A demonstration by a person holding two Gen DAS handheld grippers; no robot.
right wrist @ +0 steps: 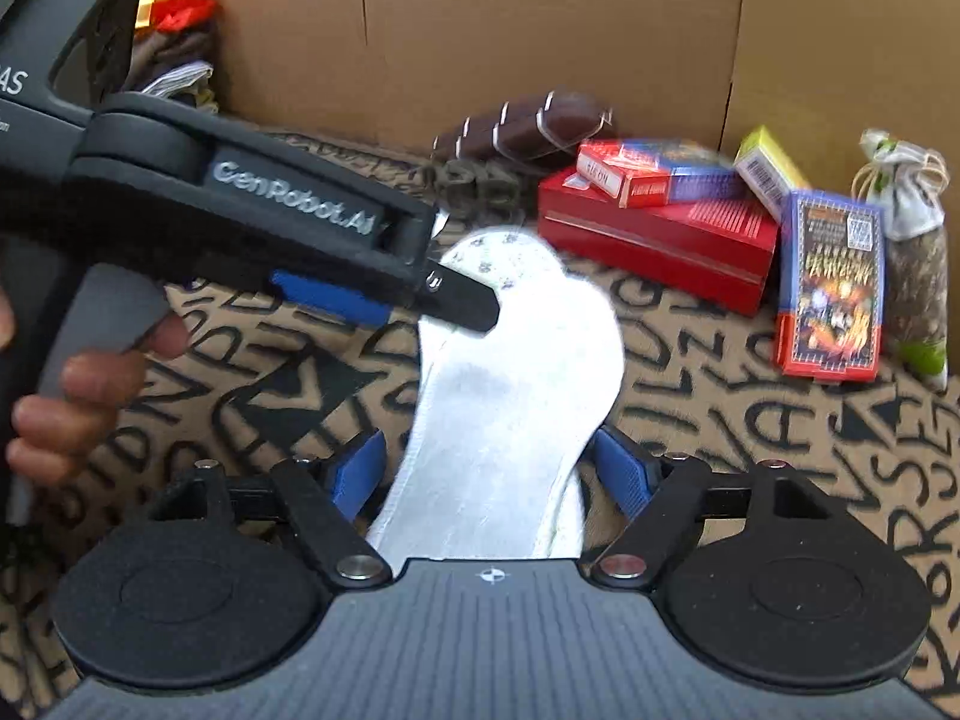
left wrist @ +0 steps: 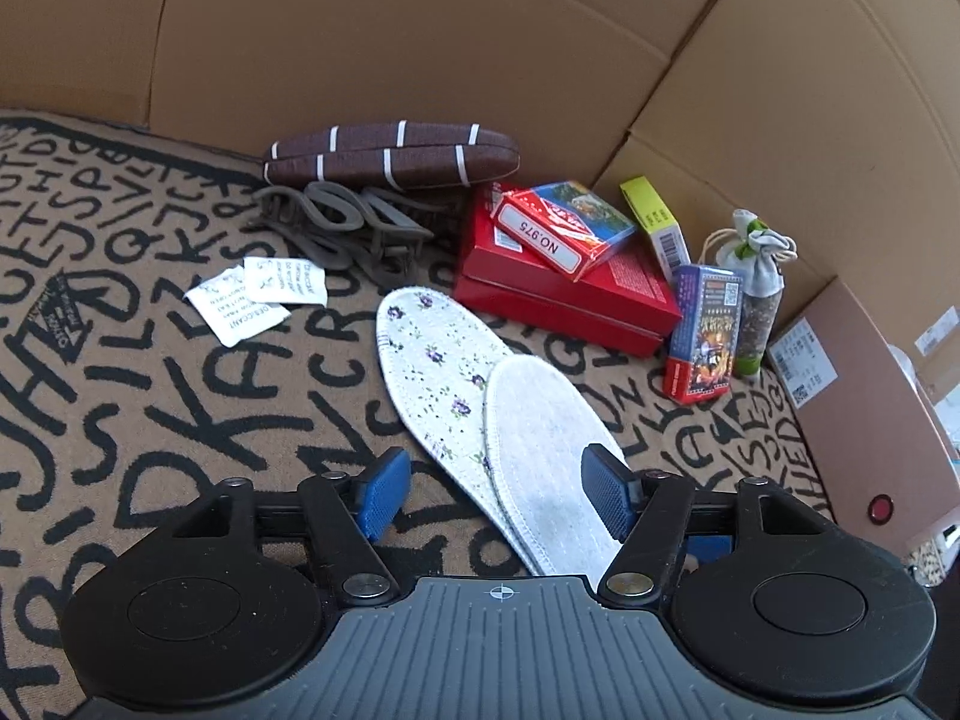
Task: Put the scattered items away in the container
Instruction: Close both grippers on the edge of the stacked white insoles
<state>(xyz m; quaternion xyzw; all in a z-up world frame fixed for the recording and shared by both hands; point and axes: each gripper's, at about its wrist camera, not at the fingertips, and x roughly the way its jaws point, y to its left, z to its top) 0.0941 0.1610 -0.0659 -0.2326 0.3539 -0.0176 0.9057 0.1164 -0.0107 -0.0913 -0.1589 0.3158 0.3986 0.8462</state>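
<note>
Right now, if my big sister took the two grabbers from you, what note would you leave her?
Left gripper: open, holding nothing, low over the heel end of the white fabric insoles.
Right gripper: open, fingers either side of the top insole, not clamped.
Insoles lie overlapped on the brown letter-print mat. Behind them: flat red box with a red-and-blue card pack on top, brown striped pads, grey plastic hair claws, white desiccant packets, yellow-green carton, upright blue-and-red card box, cloth sachet.
Done: I can't see anything put away.
Left: everything; I can't see a container.
</note>
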